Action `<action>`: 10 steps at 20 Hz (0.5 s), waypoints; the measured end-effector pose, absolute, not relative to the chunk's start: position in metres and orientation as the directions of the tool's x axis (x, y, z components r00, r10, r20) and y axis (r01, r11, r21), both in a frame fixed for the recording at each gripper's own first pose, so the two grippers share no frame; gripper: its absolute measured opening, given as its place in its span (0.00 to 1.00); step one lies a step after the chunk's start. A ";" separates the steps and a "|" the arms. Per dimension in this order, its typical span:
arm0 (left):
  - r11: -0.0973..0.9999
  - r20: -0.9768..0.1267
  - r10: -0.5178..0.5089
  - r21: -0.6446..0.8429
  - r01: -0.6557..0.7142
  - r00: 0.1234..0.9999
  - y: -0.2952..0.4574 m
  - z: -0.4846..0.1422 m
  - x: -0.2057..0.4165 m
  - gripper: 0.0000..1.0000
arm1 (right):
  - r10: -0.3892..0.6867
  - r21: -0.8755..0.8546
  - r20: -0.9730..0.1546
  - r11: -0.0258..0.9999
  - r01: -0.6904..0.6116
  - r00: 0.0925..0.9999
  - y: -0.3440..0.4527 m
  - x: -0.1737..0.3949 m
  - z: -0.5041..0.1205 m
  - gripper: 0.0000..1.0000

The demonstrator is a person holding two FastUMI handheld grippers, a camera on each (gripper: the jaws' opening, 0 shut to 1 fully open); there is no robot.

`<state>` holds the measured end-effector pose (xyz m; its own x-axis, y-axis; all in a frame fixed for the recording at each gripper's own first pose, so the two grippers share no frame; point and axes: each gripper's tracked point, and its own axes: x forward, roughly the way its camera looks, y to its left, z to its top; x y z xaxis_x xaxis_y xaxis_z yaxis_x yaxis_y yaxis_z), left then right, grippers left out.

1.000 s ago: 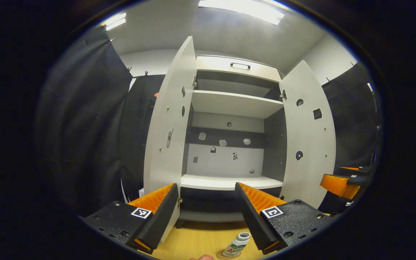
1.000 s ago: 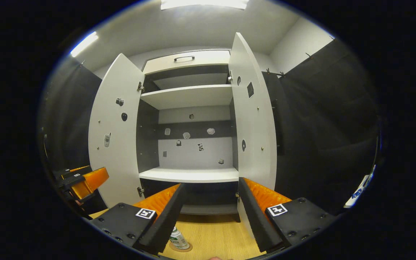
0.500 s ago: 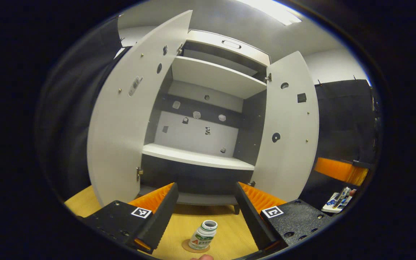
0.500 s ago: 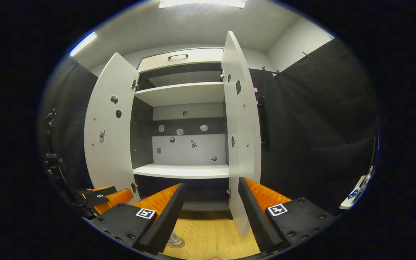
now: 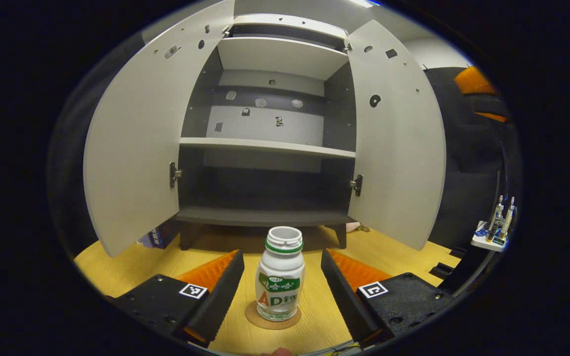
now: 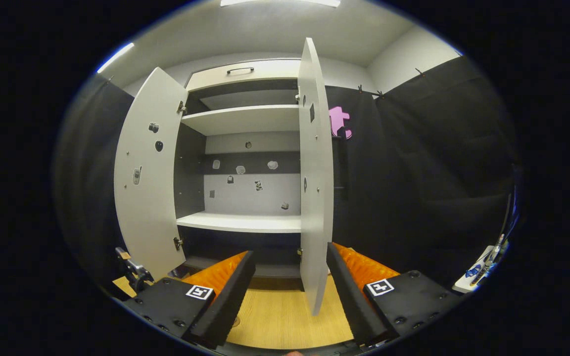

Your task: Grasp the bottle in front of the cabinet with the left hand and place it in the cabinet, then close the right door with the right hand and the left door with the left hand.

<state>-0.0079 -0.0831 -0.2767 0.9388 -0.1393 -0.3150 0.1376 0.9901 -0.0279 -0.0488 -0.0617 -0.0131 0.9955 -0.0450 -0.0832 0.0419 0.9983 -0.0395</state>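
as it stands upright, bottle (image 5: 280, 279) mouth up

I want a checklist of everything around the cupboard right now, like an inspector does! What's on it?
Surface: light wooden floor, bare in front of the cabinet apart from the bottle's round coaster.
Job's things: bottle upright on the coaster, no cap on it, in front of the cabinet; left door and right door both open; shelves bare.
Clutter: small items on a white ledge at the right; something bluish behind the left door, too hidden to name.
Grippers: left hand-held gripper open, fingers either side of the bottle, not touching; right hand-held gripper open, right door's edge between its fingers.
Cables: nothing seen.
Surroundings: black cloth walls, ceiling lights.
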 end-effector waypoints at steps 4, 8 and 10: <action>0.994 -0.335 -0.104 -0.060 0.089 0.937 -0.080 -0.313 -0.005 0.96 | -0.034 -0.068 -0.088 0.997 0.028 0.996 -0.065 -0.057 -0.012 0.96; 0.994 -0.336 -0.085 -0.088 0.059 0.938 -0.073 -0.326 0.001 0.95 | -0.016 -0.033 -0.098 0.999 0.013 0.995 -0.063 -0.067 -0.019 0.97; 0.996 -0.347 -0.086 -0.051 0.073 0.934 -0.072 -0.328 0.004 0.78 | -0.029 -0.010 -0.101 1.000 0.028 0.994 -0.070 -0.071 -0.022 0.96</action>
<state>0.0040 -0.0715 -0.3280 0.9340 -0.0863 -0.3466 0.0731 0.9960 -0.0510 -0.0712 -0.0697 -0.0223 0.9945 -0.0293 -0.1006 0.0284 0.9995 -0.0099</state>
